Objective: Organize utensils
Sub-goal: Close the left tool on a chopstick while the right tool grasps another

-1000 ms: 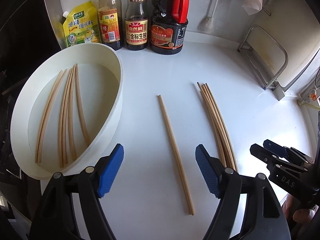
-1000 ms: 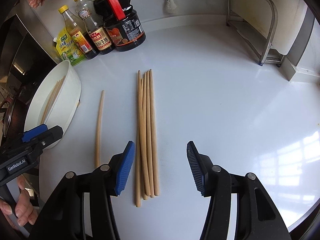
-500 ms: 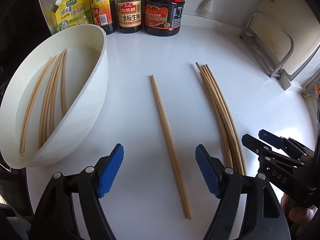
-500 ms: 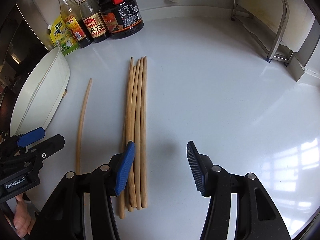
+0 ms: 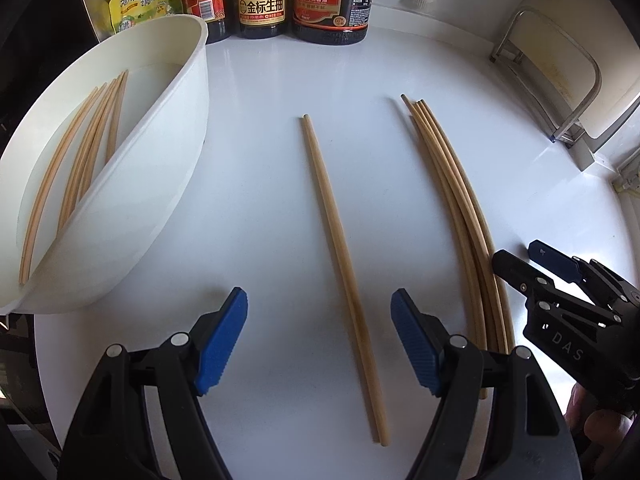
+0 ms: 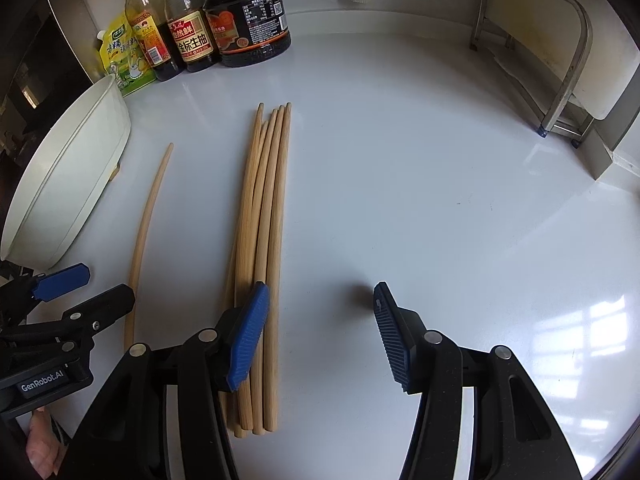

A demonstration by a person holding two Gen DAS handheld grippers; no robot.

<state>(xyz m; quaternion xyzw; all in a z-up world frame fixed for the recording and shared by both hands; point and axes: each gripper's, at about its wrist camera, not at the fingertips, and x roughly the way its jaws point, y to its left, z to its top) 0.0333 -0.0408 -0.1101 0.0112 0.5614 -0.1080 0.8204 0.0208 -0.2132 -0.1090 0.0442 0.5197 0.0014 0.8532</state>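
Left wrist view: left gripper [image 5: 318,344] fingers wide apart, empty, straddling single pale wooden chopstick [image 5: 340,264] for pickup; right gripper [image 6: 320,332] half-open, empty, beside chopstick bundle [image 6: 262,248].

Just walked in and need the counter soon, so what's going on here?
A person is sorting chopsticks with tongs in each hand. Several already lie in the white tub. The left tongs hang open over a single chopstick; the right tongs are open beside the bundle of chopsticks. Neither grips anything.
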